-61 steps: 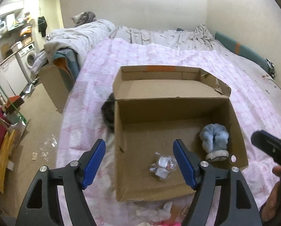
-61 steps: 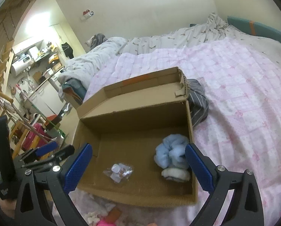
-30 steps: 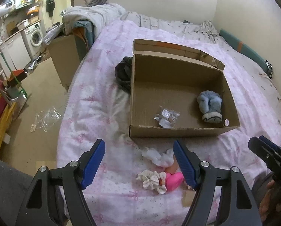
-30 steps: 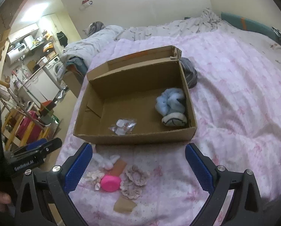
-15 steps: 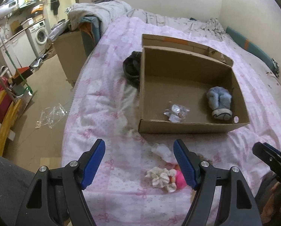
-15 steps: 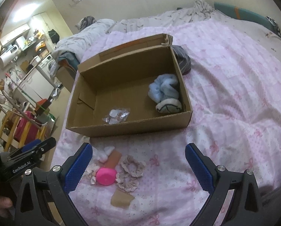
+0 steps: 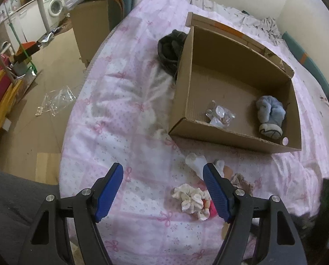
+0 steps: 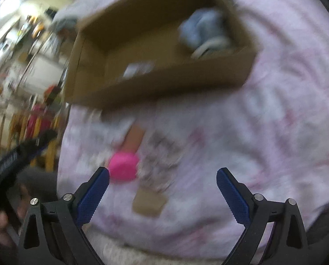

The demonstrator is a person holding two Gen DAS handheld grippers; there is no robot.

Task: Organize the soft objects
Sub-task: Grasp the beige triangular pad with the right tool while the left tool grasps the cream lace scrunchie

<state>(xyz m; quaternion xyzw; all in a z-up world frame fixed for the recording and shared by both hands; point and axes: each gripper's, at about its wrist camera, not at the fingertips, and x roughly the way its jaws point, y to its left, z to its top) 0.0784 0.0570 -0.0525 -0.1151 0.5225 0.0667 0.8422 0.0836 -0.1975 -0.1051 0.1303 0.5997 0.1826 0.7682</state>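
Cardboard box [image 7: 228,135] open-topped (near wall low), bedspread [image 7: 111,119] left bare

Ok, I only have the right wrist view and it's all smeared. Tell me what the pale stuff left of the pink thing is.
Observer: The left wrist view shows a cream ruffled scrunchie lying against the pink thing on the bedspread.
Operator: Now read me the small pale item in the box.
Observer: It is a clear plastic packet of small pieces, lying on the box floor near the front wall.
Operator: Check the left hand-held gripper.
Observer: It is open and empty, above the bedspread, with the scrunchie just inside its right finger.
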